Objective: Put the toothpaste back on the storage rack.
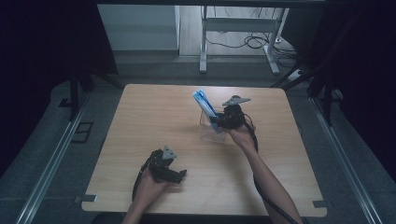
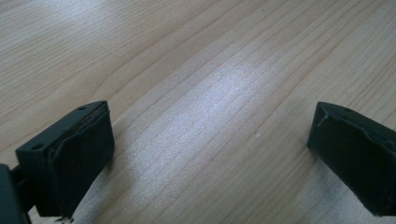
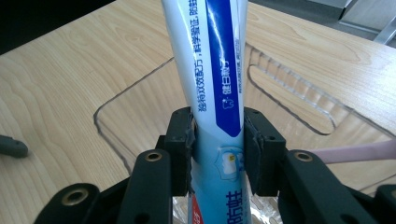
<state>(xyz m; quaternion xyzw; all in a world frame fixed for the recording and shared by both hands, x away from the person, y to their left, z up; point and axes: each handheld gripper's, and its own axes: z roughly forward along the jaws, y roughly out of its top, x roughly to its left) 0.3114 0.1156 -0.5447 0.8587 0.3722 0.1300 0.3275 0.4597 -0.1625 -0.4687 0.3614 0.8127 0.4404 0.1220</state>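
A white and blue toothpaste tube [image 1: 204,102] [image 3: 217,70] stands tilted, its lower end inside a clear plastic holder [image 1: 211,132] [image 3: 280,88] near the middle of the wooden table [image 1: 154,116]. My right gripper [image 1: 218,122] [image 3: 218,135] is at the holder, with its pads against both sides of the tube. A pink handle [image 3: 355,151] lies in the holder beside it. My left gripper [image 1: 179,175] [image 2: 210,154] rests low over bare wood near the table's front edge, jaws wide apart with nothing between them.
A small grey object [image 3: 11,147] lies on the table at the left edge of the right gripper view. Beyond the table's far edge stands a white desk frame [image 1: 238,28] with cables on the floor. Dark curtains flank both sides.
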